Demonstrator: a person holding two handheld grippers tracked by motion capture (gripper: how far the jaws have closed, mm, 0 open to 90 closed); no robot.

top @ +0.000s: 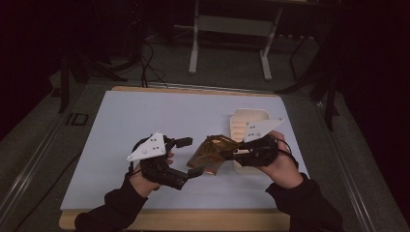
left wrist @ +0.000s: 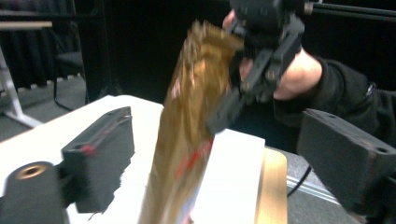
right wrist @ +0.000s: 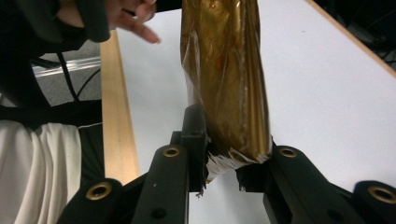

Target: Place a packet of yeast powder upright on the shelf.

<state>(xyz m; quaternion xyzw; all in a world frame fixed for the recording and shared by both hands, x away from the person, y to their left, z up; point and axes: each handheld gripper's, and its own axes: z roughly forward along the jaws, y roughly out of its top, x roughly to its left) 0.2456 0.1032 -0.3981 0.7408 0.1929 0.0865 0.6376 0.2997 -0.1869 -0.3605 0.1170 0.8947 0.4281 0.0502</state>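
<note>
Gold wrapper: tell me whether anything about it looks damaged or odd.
The gold wrapper has a ragged, torn white edge at the end clamped in the right gripper. It is held off the white board, crumpled, and passes between the left gripper's open jaws, which are not closed on it.

Wrapper (top: pixel 211 151) between grippers, before tray (top: pixel 249 119)

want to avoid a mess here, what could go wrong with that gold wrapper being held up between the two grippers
The right gripper pinches only the crimped end of the gold wrapper, so it could slip out or tear there.

The left gripper stands open with the wrapper between its jaws; closing hard might crush whatever is inside.

The wrapper hangs in the air above the white board, beside a cream tray, so a drop could land outside the tray.
</note>
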